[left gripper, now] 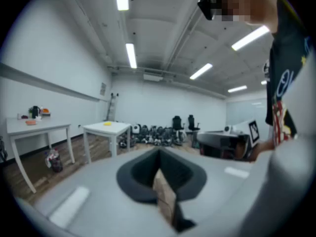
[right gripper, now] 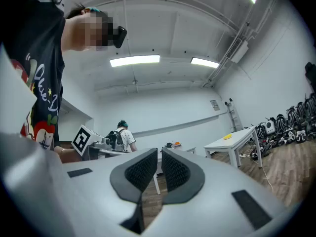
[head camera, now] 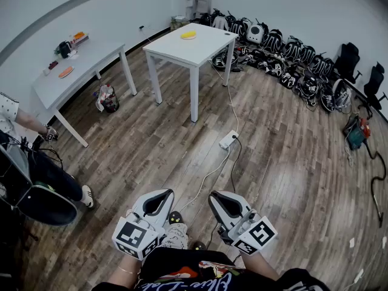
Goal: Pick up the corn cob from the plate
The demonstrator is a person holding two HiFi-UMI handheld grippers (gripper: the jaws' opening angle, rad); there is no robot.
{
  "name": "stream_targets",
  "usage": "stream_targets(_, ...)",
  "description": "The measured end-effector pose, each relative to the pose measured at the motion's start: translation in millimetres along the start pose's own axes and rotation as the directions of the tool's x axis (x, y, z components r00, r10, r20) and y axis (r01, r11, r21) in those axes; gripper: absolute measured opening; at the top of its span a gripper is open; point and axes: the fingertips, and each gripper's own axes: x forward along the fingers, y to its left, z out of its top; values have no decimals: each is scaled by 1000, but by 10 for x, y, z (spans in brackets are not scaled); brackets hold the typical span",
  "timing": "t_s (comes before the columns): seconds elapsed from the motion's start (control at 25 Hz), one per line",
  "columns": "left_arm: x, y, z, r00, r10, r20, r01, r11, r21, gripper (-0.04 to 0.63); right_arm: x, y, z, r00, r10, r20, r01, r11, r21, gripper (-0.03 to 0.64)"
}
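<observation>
The corn cob (head camera: 188,34) lies on the white table (head camera: 203,52) at the far side of the room, near that table's far edge. From here it reads only as a small yellow shape, and the plate under it cannot be told apart from it. The left tongs (head camera: 159,202) and right tongs (head camera: 224,204) are held low, side by side and close to the person's body, well apart from the table, with open wooden floor (head camera: 285,162) between. Both tongs have their jaws brought together with nothing between the pads. Judged from this, this is a carrying posture suited to walking, not to grasping. The approach has not begun, so the pick is wholly outstanding. A power strip (head camera: 228,139) and its cables lie on the direct line to the table and may call for a step around.
</observation>
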Motion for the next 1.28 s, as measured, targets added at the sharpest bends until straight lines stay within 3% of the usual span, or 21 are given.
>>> stream_targets(0.24, 629, 785, 37, 1000, -20, 11, 21, 996, -81, -3, 865, -542, 116, 1000, 28, 13, -28, 999, -18, 18)
stream_targets(0.48, 1238, 1975, 523, 996, -28, 85, 28, 1000, 2, -3, 2154, -1300, 254, 999, 6, 45, -6, 1000, -4, 18)
stream_targets(0.76, 1994, 3061, 647, 993, -68, 102, 69, 998, -11, -3, 3187, -2171, 103, 995, -91, 31, 87, 989, 116, 18)
stream_targets(0.96, 2729, 3833, 783, 990, -80, 116, 84, 996, -34, -3, 3778, -3060, 17, 991, -135, 23, 129, 977, 167, 18)
stream_targets(1.12, 3526, 4612, 930, 994, -47, 99, 51, 998, -30, -2, 4581, -3841, 33, 994, -83, 65, 65, 968, 241, 18)
stream_targets(1.28, 4463, 5318, 1347, 995, -16, 101, 16, 1000, -1, -2, 5344, -4704, 241, 996, -39, 75, 19, 969, 245, 18)
